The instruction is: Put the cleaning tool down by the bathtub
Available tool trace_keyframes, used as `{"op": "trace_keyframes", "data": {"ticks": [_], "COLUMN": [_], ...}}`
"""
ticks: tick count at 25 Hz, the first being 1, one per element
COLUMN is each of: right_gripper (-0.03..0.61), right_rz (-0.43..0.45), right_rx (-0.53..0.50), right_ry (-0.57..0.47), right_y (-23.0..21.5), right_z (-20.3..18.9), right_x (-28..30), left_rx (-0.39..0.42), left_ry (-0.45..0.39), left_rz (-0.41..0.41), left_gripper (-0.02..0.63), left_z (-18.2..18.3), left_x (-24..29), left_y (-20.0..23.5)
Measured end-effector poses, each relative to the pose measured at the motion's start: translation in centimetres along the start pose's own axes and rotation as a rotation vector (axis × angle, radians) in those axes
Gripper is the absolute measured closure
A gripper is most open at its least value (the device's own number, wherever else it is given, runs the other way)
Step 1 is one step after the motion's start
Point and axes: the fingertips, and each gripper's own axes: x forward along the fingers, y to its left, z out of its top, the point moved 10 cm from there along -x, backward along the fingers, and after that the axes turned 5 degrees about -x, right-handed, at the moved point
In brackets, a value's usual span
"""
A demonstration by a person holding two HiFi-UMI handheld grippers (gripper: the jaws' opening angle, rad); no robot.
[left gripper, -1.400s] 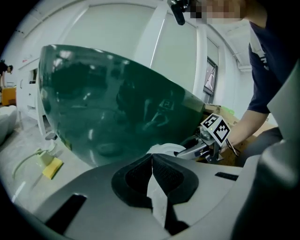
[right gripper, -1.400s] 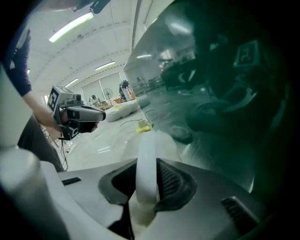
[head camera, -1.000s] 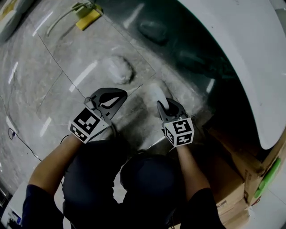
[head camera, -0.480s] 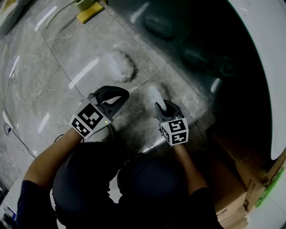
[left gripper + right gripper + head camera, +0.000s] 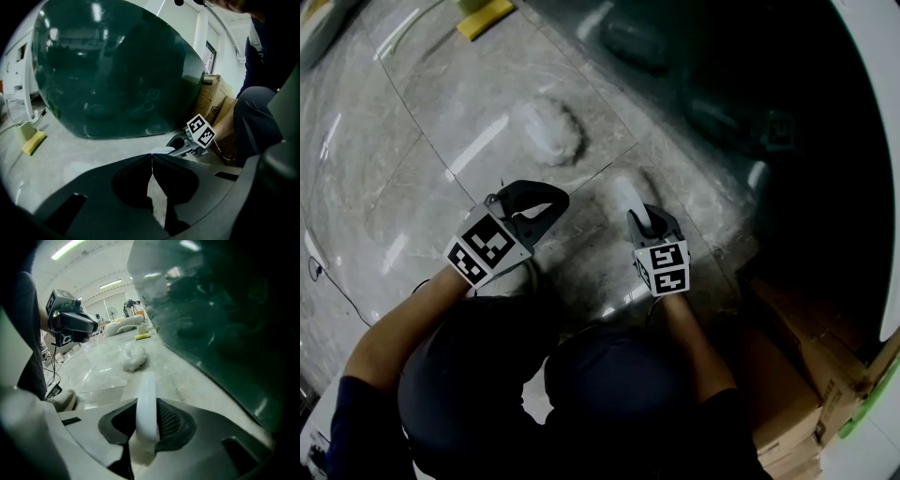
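Marble floor (image 5: 441,122) beside the bathtub (image 5: 722,75) lies under the right gripper (image 5: 639,220), clamped on the cleaning tool (image 5: 623,192), whose handle runs along the tub; the left gripper (image 5: 555,197) is closed and empty.

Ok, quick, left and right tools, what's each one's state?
Left tool: closed, empty.
Right tool: closed on the white handle.
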Motion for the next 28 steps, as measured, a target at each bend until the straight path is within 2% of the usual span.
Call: {"op": "trace_keyframes", "data": {"ticks": [10,28], "right_gripper": [0.485,0.461], "right_rz": [-0.024,-0.053], "right_rx": [-0.047,-0.019], "right_ry": [0.023,0.04], "right_y": [0.4,0.8], "right_z": [-1.2,-0.9], "right_x": [0.6,0.7], "left_rx": [-0.004,0.002], "left_ry": [0.006,0.012], "left_rz": [-0.018,-0.042], "left_gripper": [0.583,0.583], "left_z": [-0.5,-0.9], "left_x": [0.6,1.3], "left_y": [-0.2,-0.3]}}
